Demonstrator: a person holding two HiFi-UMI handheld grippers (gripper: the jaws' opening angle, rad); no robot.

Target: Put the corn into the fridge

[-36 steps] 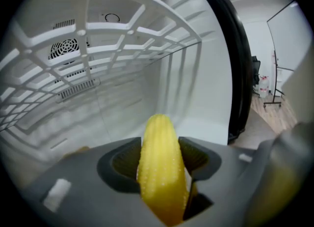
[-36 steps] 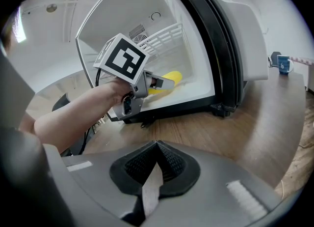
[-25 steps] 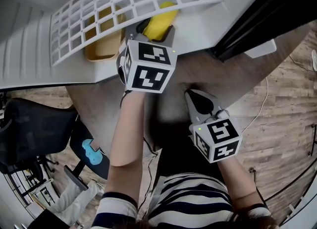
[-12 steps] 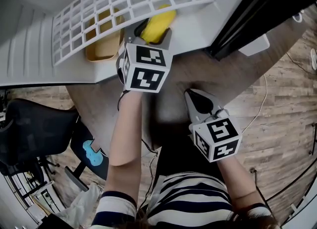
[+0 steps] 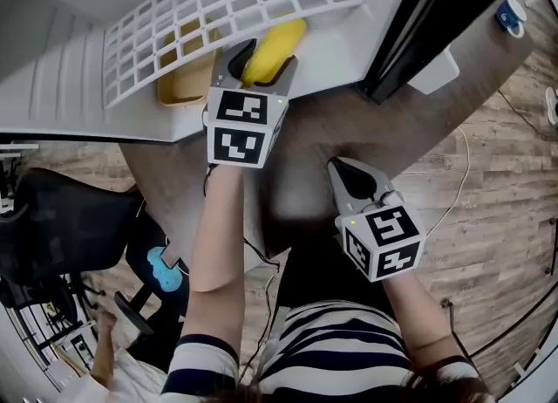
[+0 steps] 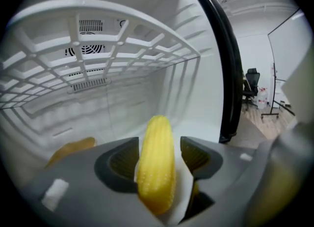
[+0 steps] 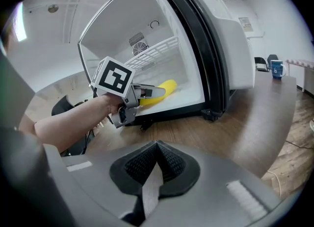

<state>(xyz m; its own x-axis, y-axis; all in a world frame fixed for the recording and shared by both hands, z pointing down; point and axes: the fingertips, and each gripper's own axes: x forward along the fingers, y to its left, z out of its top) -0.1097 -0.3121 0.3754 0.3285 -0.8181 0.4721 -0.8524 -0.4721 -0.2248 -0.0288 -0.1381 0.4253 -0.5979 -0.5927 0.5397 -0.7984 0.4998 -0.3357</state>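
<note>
Holding the corn [image 6: 156, 164] just inside the fridge [image 5: 344, 35], under the wire shelf [image 5: 218, 4], the left gripper [image 5: 261, 68] clamps it btw. both jaws; risk: released so near the front edge, the cob may roll out; left forearm stretched fwd; right gripper [image 5: 353, 181] closed, empty, held back.

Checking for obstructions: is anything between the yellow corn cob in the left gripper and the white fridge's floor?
Nothing visible does. The left gripper holds the yellow corn cob inside the open white fridge, below its white lattice shelf; the floor ahead looks bare. A yellowish object lies off to the left.
</note>
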